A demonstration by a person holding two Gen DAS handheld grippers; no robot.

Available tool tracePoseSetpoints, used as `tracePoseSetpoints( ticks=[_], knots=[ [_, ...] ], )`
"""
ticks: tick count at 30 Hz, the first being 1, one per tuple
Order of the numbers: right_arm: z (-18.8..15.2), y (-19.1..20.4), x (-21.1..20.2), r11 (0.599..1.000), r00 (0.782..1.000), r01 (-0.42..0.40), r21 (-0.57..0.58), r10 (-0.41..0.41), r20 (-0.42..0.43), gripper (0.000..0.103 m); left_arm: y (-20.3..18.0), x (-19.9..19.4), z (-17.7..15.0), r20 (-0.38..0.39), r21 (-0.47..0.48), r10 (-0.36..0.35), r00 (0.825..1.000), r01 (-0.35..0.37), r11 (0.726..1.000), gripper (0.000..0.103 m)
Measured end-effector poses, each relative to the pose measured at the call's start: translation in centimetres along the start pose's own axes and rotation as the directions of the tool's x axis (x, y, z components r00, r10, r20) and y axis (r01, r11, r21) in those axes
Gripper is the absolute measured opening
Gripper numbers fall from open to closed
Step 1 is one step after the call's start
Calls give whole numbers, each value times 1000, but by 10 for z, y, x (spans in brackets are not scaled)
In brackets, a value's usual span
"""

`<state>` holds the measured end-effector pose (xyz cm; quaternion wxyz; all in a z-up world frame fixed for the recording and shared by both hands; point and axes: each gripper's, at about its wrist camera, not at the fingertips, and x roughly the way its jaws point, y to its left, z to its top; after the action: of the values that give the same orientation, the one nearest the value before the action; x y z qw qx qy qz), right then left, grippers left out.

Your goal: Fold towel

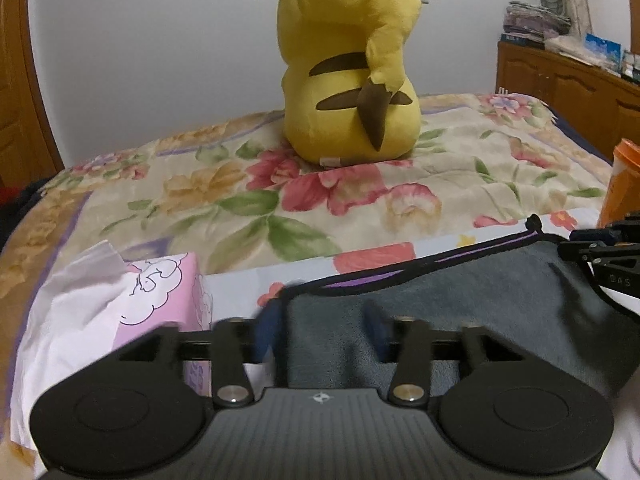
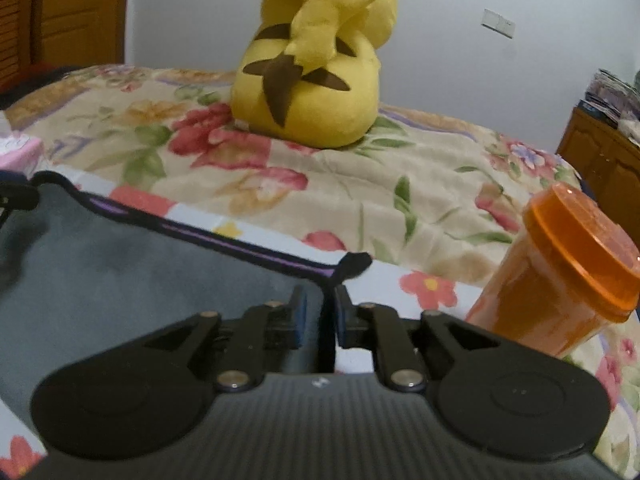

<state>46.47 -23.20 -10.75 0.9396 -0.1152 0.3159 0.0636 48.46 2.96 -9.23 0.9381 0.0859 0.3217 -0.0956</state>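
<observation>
A dark grey towel [image 1: 460, 292] with a black and purple hem lies on the flowered bed cover. My left gripper [image 1: 324, 320] is open, its blue-padded fingers straddling the towel's left edge. In the right wrist view the towel [image 2: 120, 264] fills the lower left. My right gripper [image 2: 322, 312] is nearly closed on the towel's right edge near the far right corner, with a thin strip of cloth between the pads. The other gripper shows at the right edge of the left wrist view [image 1: 608, 256].
A big yellow plush toy [image 1: 348, 64] sits on the bed [image 1: 240, 184] beyond the towel. A pink tissue box [image 1: 160, 288] stands left of the towel. An orange lidded jar [image 2: 560, 276] stands right of it. A wooden cabinet [image 1: 568, 80] is at the far right.
</observation>
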Motion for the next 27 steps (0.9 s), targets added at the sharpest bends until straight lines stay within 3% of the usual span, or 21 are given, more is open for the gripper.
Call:
tracePoseSetpoints(
  ticks=[1,2,6,12,25,27],
  knots=[
    [0,1,-2,1000,1000,-4,0,4,0,40,-1,-1,-1,3,2,1,1000,-1,1000,65],
    [-1,1,-2,1000,1000,-7,1,7,3,60,-1,-2,-1,1,0,-2,1000,2,1000,67],
    [-1,1,-10,998,999,-42,37,41,13,62,-1,-9,-5,-6,-41,-12,1000,12,999,82],
    [0,8,-30,996,997,-67,55,66,29,66,-7,-32,-5,4,-39,-18,1000,18,999,92],
    [11,9,-109,990,992,-91,107,81,92,83,-3,-118,-1,27,-59,-19,999,20,998,99],
    [12,10,-118,989,992,-94,113,83,99,93,-2,-131,-1,33,-56,-21,999,23,998,101]
  ],
)
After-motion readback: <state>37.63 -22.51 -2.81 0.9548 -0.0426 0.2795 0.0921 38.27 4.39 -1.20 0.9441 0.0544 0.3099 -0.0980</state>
